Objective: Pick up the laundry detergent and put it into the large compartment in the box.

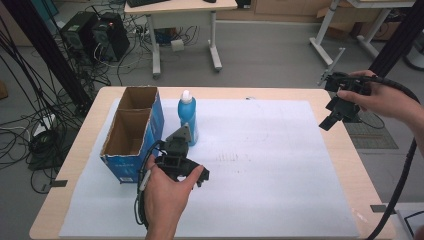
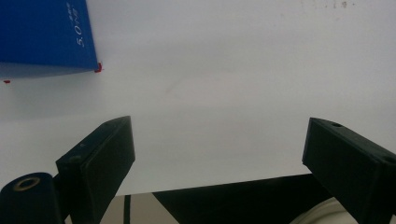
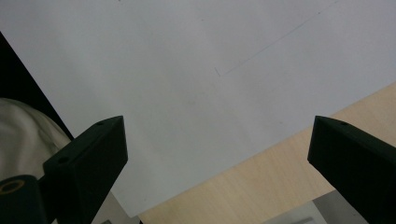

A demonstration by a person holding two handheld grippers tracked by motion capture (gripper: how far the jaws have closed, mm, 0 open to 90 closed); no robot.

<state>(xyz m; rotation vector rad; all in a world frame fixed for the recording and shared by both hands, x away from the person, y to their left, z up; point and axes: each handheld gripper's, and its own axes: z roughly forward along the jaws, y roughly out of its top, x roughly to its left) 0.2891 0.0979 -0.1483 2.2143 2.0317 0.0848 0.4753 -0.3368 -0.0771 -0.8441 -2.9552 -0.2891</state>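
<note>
Fingers of the left gripper spread wide, nothing between them; same reading in the left gripper view, with bare white sheet under the gap and a blue corner of the box at about ten o'clock. Sits low over the near-left part of the counter, held in the left hand.

Bottle next outward: blue body, white cap, standing upright, long axis vertical. Lies at roughly twelve o'clock from the left gripper, close beyond its grey top plate, and just beside the right wall of the open blue cardboard box at its nine o'clock. Whether bottle and box touch: cannot tell.

Right gripper farthest out, at about two o'clock from the bottle, hanging over the far-right counter edge in the right hand. Fingers also spread and empty in the right gripper view, looking down on white sheet and a strip of bare wood.

Judged from this layout: left hand far nearer the bottle, right well apart from it. Likely turns on a short forward reach at twelve o'clock, fingers closing across the upright body from the sides, with the box wall crowding the nine o'clock side and leaving little room for the finger there.
</note>
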